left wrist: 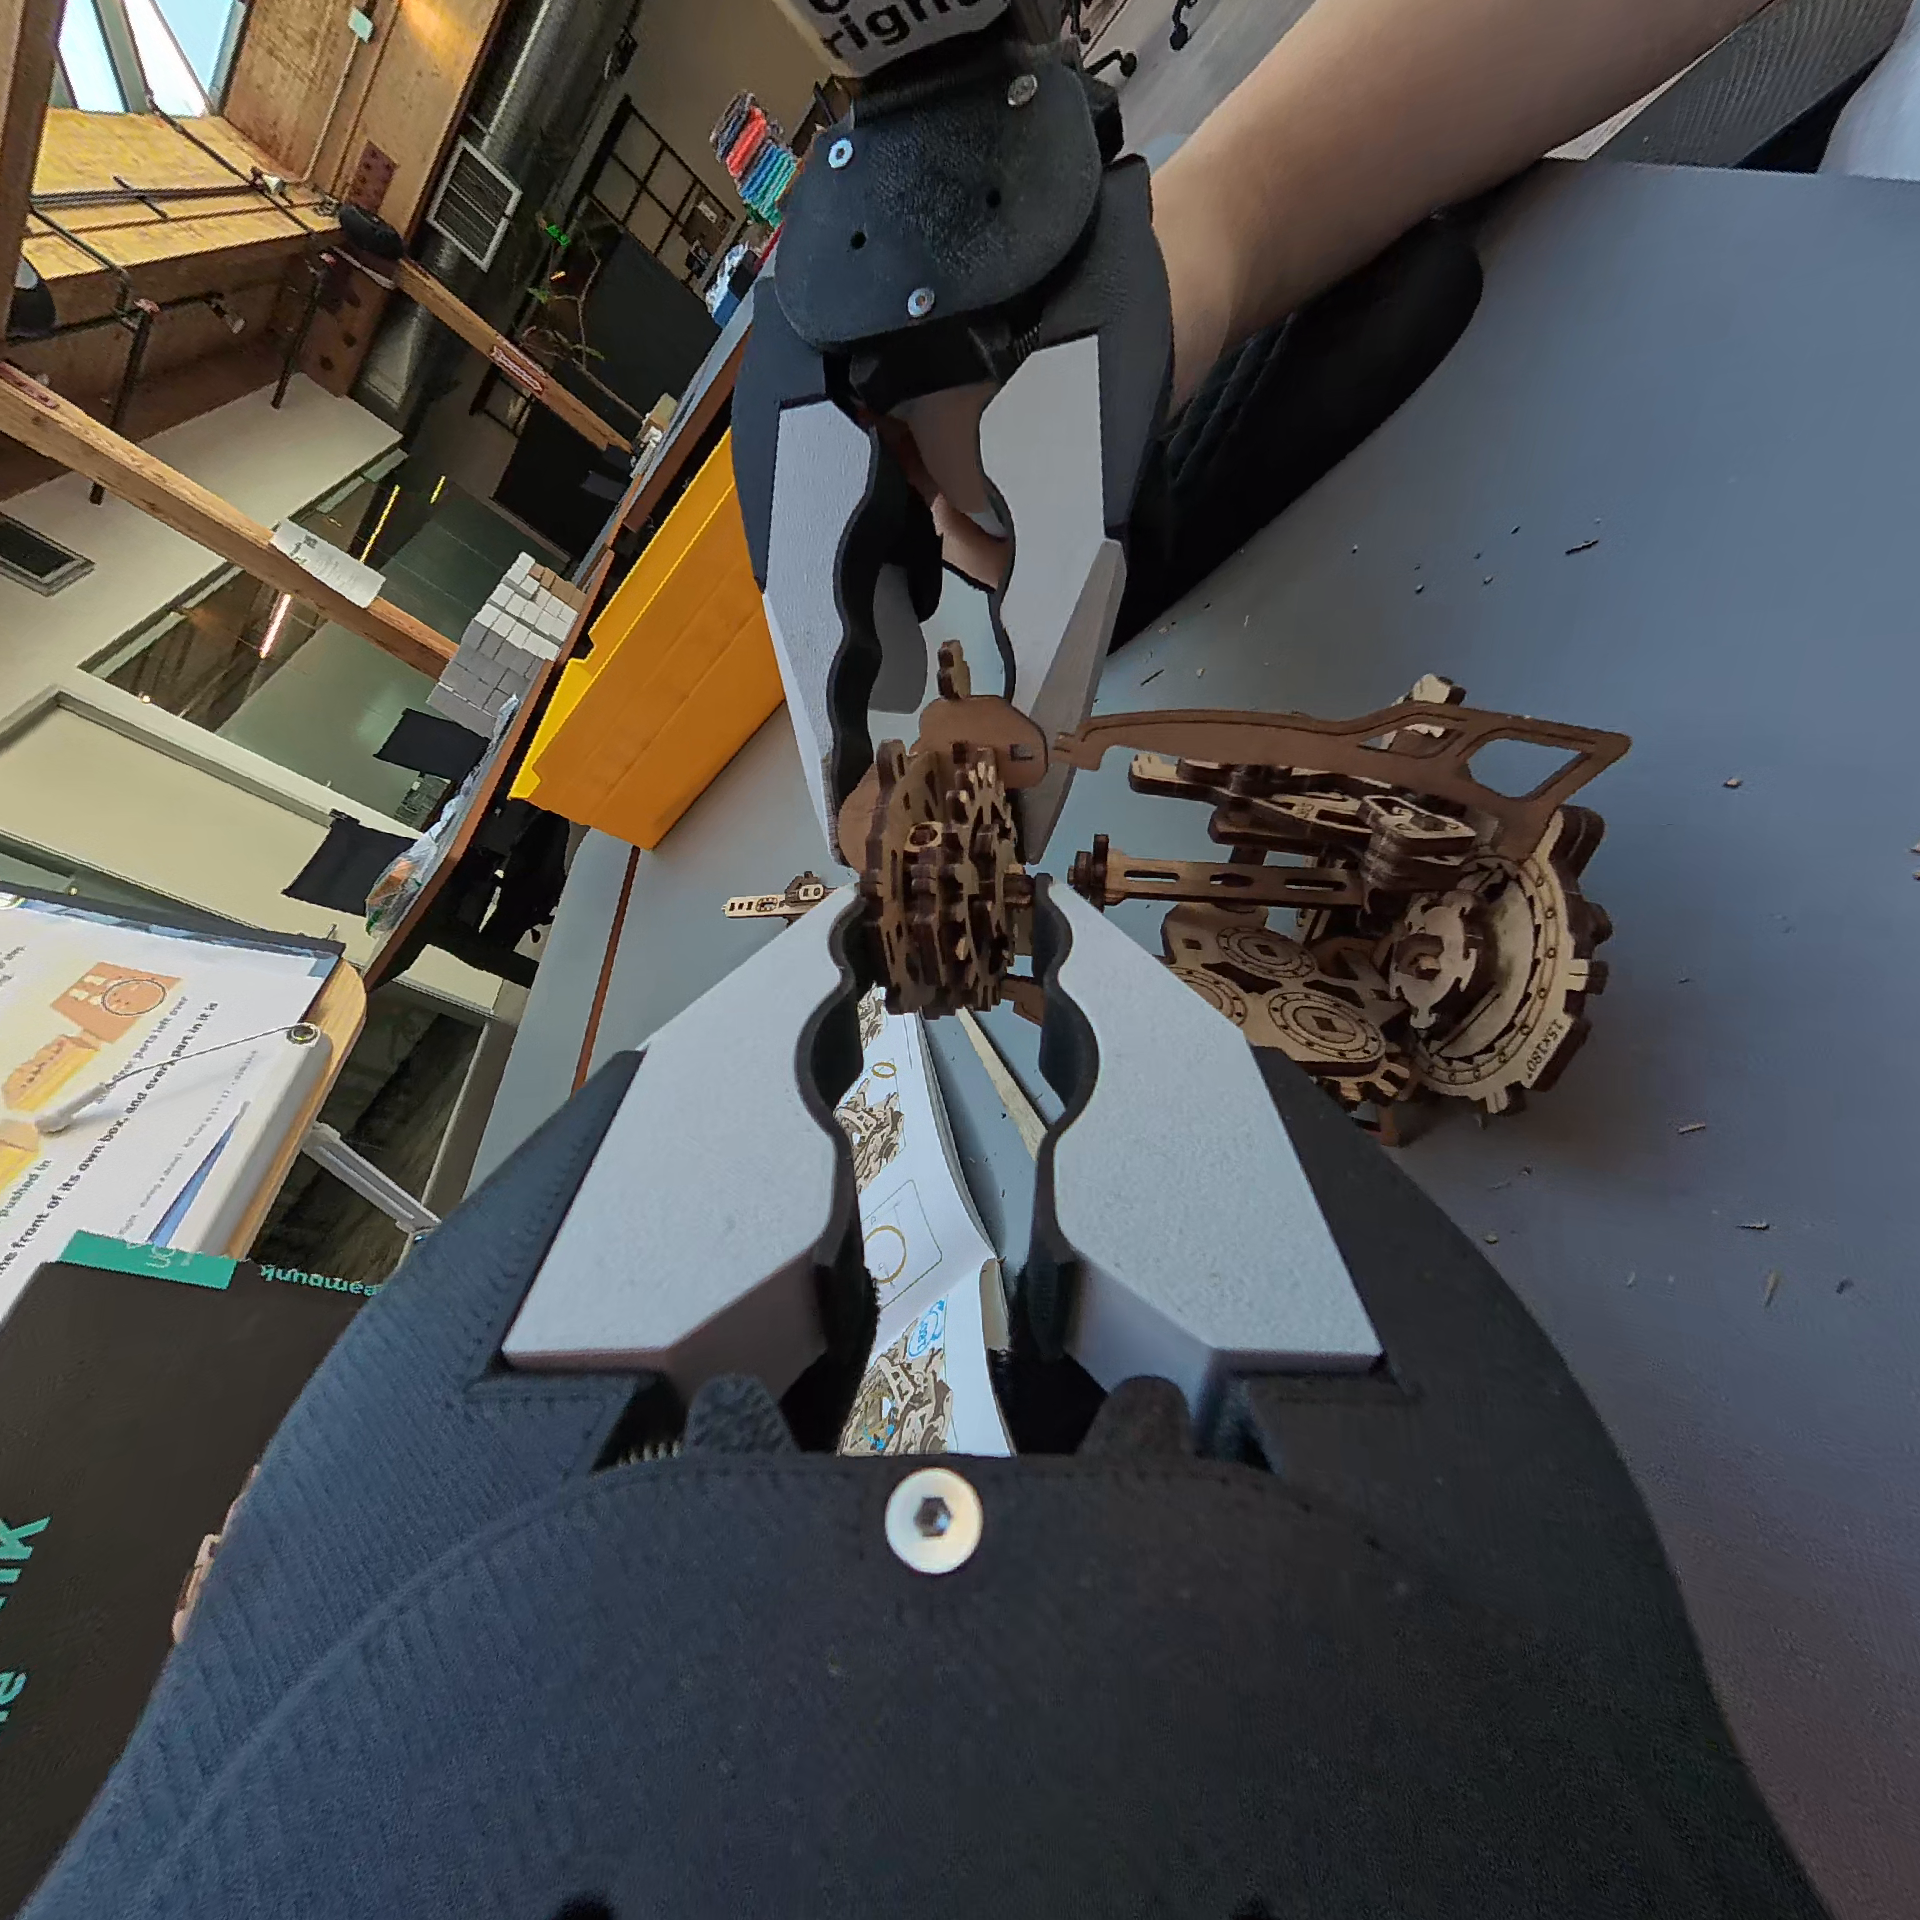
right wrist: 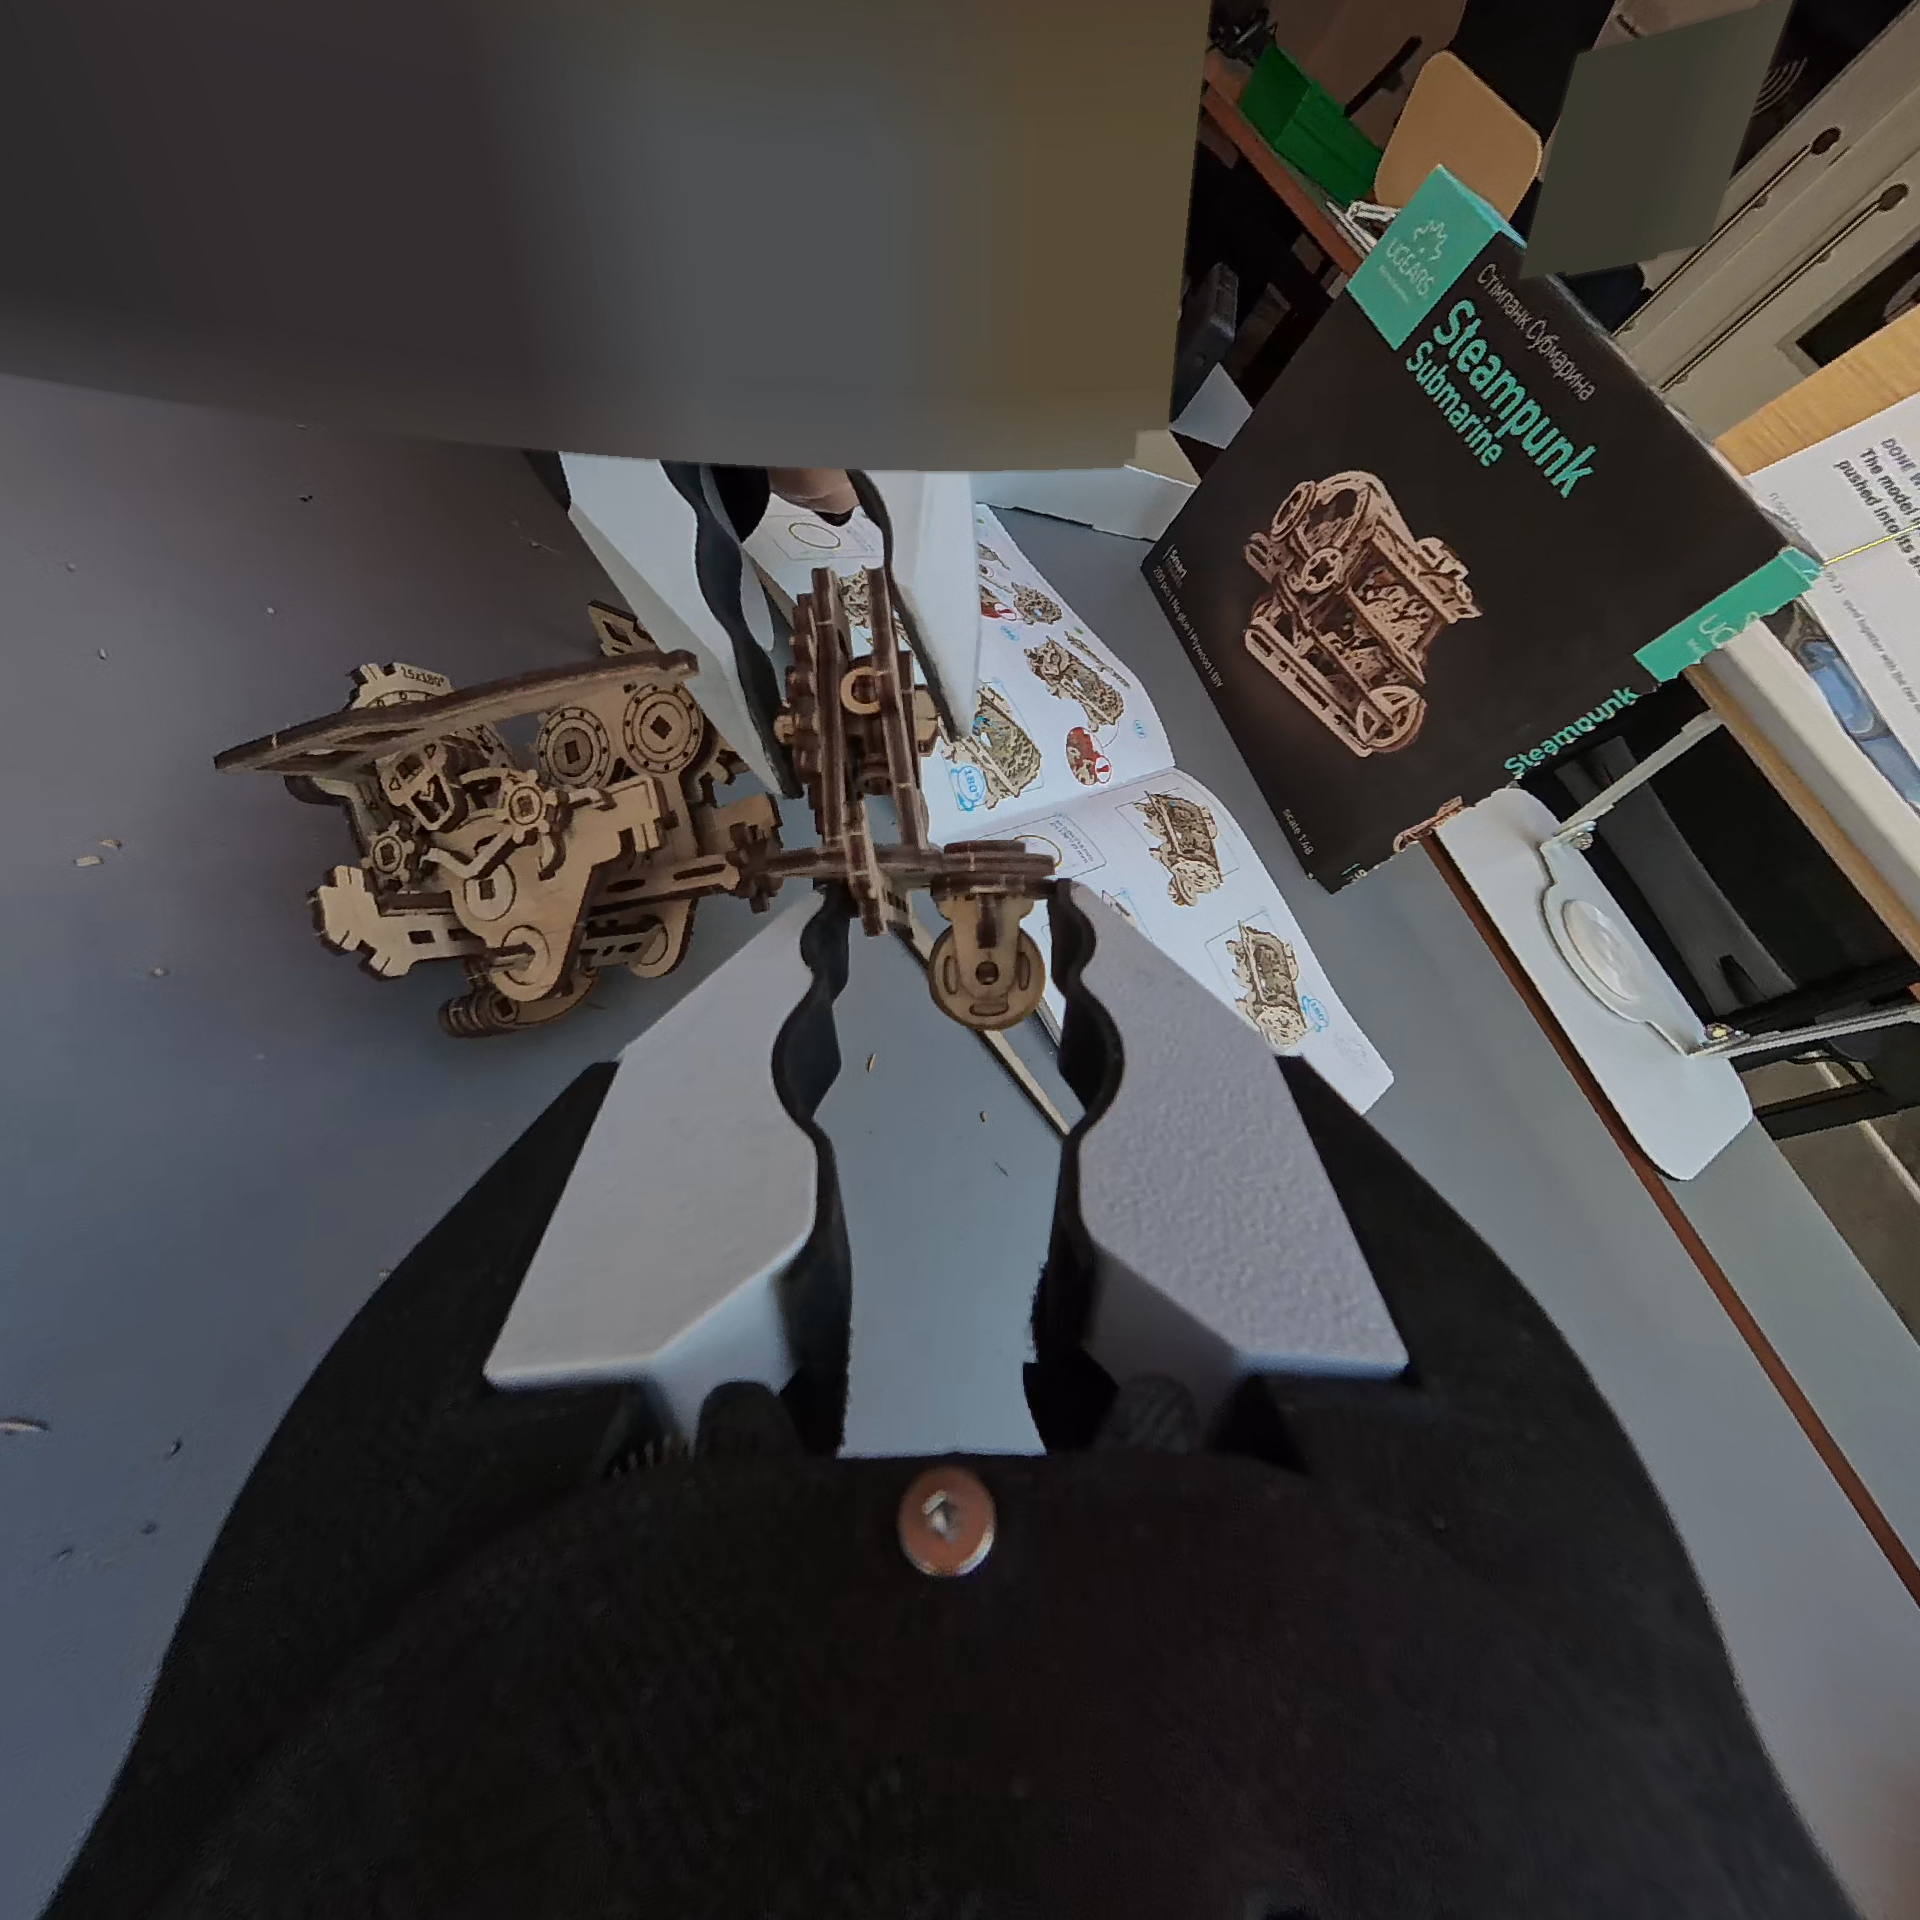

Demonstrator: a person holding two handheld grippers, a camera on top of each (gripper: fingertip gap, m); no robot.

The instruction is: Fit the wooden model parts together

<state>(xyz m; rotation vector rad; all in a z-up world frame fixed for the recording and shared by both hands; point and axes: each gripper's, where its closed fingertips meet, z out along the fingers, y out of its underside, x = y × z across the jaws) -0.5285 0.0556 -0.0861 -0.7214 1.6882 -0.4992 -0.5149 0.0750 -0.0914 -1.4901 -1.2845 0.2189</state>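
Above the desk (left wrist: pixel 1662 520), near mid-surface: gear cluster (left wrist: pixel 951 904) pinched by left hand-held gripper (left wrist: pixel 940 899), pinched also from opposite by right hand-held gripper (right wrist: pixel 935 894); axle crosswise between; partly built model (left wrist: pixel 1434 935) just beside.

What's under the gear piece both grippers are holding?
The open instruction booklet on the grey table lies below the gear piece. The fingers hide part of it.

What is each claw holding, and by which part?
Both grip one gear assembly above the table: left claw across its stacked gears, right claw on its flat end piece.
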